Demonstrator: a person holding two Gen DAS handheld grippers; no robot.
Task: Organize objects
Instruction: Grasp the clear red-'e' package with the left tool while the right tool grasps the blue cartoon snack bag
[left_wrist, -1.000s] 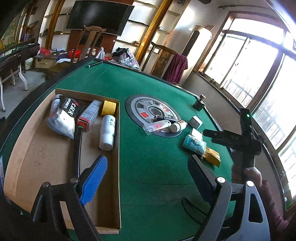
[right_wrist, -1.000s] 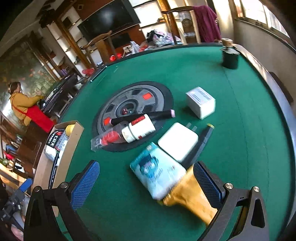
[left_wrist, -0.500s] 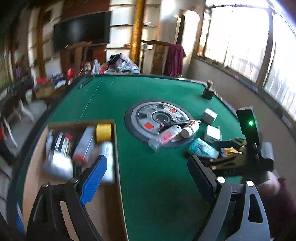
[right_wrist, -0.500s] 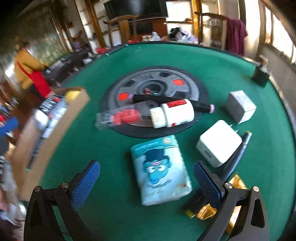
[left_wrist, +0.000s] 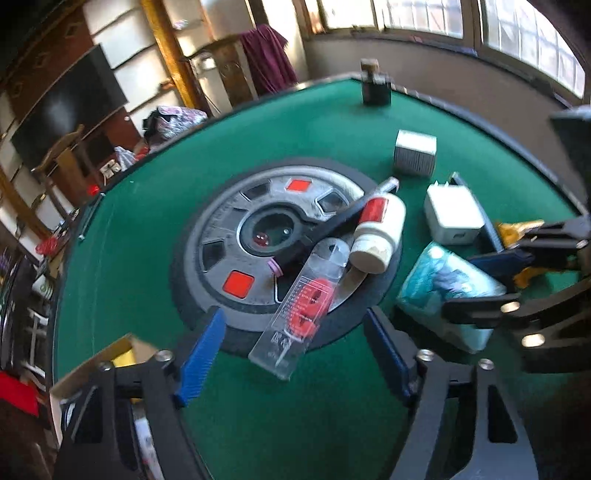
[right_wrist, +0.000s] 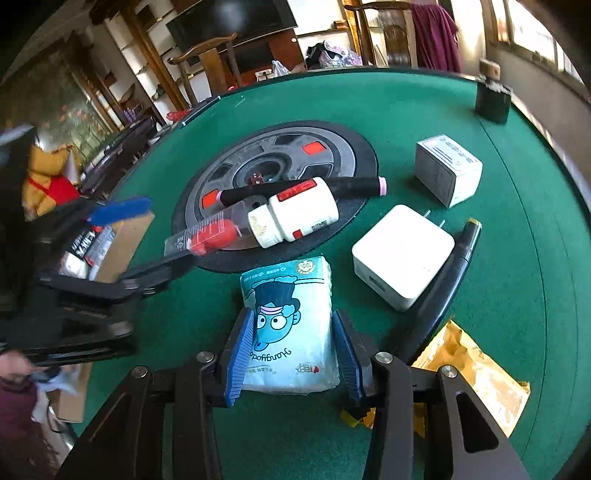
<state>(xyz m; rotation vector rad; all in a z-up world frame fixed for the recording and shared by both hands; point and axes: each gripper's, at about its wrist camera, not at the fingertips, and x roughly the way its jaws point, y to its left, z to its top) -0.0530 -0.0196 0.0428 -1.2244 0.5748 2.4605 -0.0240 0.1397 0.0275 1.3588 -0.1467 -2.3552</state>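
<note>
My right gripper (right_wrist: 293, 354) has closed on a light blue tissue pack (right_wrist: 291, 325) lying on the green table; its pads touch both sides. The pack also shows in the left wrist view (left_wrist: 443, 295). My left gripper (left_wrist: 295, 354) is open, with a clear blister pack holding red parts (left_wrist: 299, 314) between its fingertips. A white bottle (left_wrist: 376, 229) and a black pen (left_wrist: 332, 225) lie on the grey round disc (left_wrist: 236, 240).
A white charger (right_wrist: 402, 254), a small white box (right_wrist: 447, 173), a black marker (right_wrist: 447, 277) and a yellow packet (right_wrist: 476, 373) lie to the right. A dark bottle (right_wrist: 493, 99) stands at the far edge. A cardboard box (right_wrist: 122, 240) with items is at left.
My left gripper swung from the cardboard box over to the disc and now straddles the blister pack. My right gripper moved forward and closed around the tissue pack.
</note>
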